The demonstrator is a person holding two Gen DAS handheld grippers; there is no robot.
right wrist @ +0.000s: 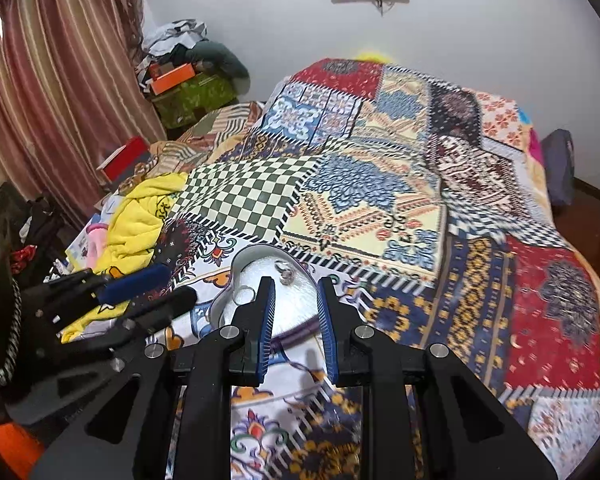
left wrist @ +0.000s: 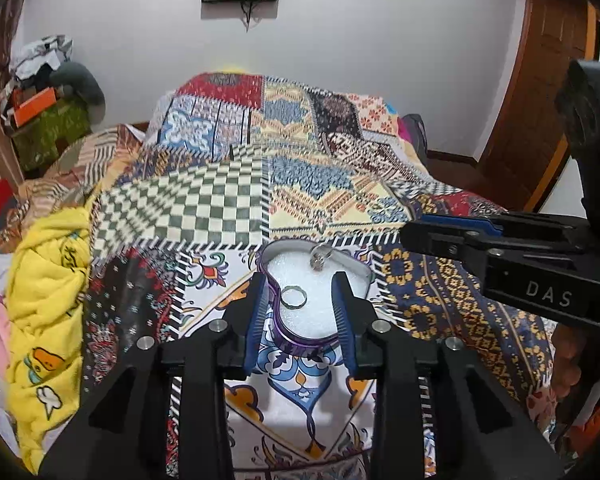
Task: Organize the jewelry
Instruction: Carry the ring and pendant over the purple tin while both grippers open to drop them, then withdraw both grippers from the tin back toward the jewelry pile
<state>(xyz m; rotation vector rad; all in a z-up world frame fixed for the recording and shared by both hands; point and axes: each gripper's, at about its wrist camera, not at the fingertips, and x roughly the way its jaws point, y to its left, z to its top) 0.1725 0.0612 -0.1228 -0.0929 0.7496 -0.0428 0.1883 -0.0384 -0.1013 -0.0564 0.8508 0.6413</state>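
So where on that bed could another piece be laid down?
The checkered quilt patch behind the heart box is bare, as is the blue-gold patch to its right. The left edge is crowded with the yellow cloth. Inside the box, white foam lies free between the ring and earring.

Layout: jewelry box on bed, near edge, both hand-held grippers at it.

Jewelry box [left wrist: 320,300] lies on the quilt [left wrist: 228,200] covering the bed, close to its near edge. In the box: ring [left wrist: 293,297] toward the near side, earring [left wrist: 319,259] behind it at the far rim. Left hand-held gripper [left wrist: 300,304] straddles the box's near part, one finger each side. Right hand-held gripper [right wrist: 296,312] sits just before the box, over its near rim. Yellow cloth [left wrist: 48,288] lies at the bed's left edge.
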